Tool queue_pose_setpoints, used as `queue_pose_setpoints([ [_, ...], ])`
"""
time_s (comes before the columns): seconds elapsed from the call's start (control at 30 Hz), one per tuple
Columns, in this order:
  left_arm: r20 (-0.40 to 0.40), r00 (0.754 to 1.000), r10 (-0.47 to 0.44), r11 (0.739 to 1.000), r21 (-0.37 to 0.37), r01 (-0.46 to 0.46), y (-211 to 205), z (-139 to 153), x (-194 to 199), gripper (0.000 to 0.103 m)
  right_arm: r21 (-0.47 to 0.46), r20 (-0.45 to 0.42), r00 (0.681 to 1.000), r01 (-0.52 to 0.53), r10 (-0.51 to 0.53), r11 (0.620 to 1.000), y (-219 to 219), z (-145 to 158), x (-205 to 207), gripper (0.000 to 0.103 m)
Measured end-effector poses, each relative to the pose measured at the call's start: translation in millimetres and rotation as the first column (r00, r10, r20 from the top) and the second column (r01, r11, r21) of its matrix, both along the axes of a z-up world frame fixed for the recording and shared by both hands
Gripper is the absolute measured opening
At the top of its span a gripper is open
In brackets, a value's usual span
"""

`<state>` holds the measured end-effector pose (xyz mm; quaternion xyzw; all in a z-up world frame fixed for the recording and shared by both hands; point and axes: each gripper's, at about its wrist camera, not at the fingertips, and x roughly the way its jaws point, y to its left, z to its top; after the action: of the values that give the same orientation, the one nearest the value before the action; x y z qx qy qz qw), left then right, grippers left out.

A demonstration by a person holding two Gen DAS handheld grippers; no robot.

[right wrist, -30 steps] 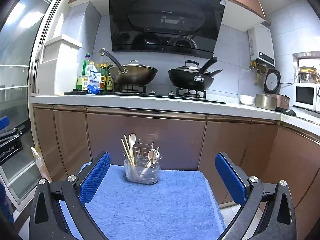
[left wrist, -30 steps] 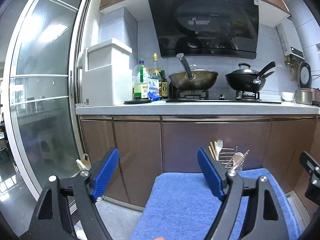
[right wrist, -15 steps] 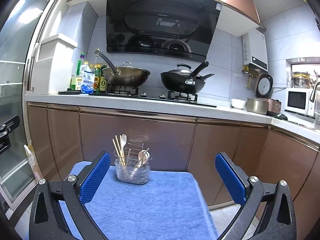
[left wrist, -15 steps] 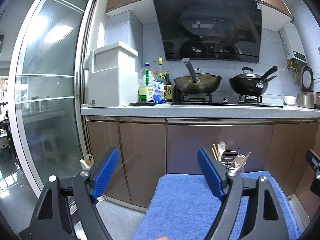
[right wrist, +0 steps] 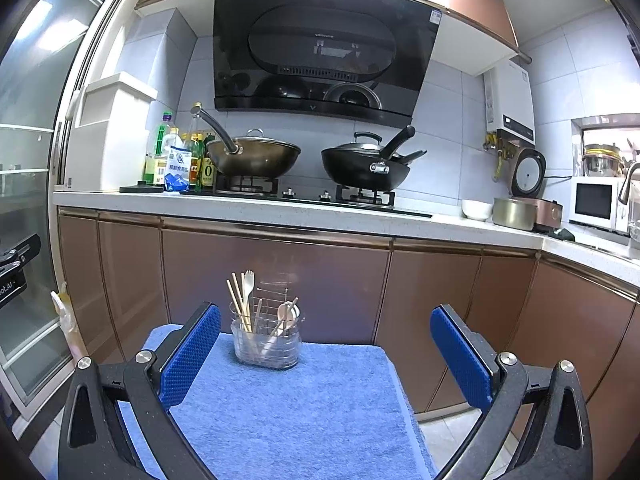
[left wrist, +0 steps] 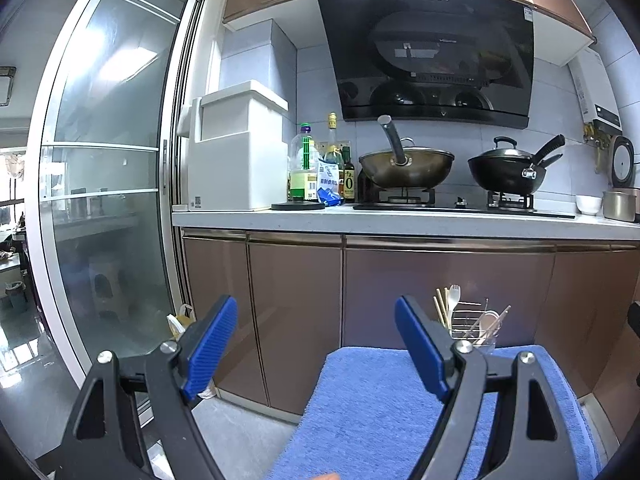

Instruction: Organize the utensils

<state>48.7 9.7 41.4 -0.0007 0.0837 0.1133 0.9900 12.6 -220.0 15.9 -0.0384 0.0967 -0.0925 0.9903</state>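
A clear utensil holder [right wrist: 267, 340] with a wire insert stands at the far edge of a blue towel [right wrist: 280, 408]. It holds wooden chopsticks [right wrist: 237, 300], a pale fork [right wrist: 249, 290] and a spoon [right wrist: 285, 314], all upright or leaning. In the left wrist view the holder [left wrist: 474, 326] shows beyond the right finger. My left gripper [left wrist: 316, 346] is open and empty, held left of the towel [left wrist: 380, 412]. My right gripper [right wrist: 325, 350] is open and empty, short of the holder.
Brown cabinet doors [right wrist: 276, 276] stand right behind the towel. The counter [right wrist: 280, 210] above carries a wok [right wrist: 252, 158], a black pan [right wrist: 366, 166], bottles [right wrist: 176, 156] and a rice cooker [right wrist: 528, 192]. A glass sliding door [left wrist: 108, 200] is on the left.
Both cameras have tilted and drifted a little, so the holder sits lower and further left in the right wrist view. Both grippers stay open and empty.
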Motion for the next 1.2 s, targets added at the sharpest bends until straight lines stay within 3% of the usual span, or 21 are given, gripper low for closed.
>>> queue_pose_setpoints([
  [1.2, 0.003, 0.999, -0.045, 0.999, 0.01, 0.045, -8.0, 0.4, -10.6, 0.08, -0.008, 0.003, 1.0, -0.026, 0.026, 1.0, 3.0, 1.3, -2.5, 0.103],
])
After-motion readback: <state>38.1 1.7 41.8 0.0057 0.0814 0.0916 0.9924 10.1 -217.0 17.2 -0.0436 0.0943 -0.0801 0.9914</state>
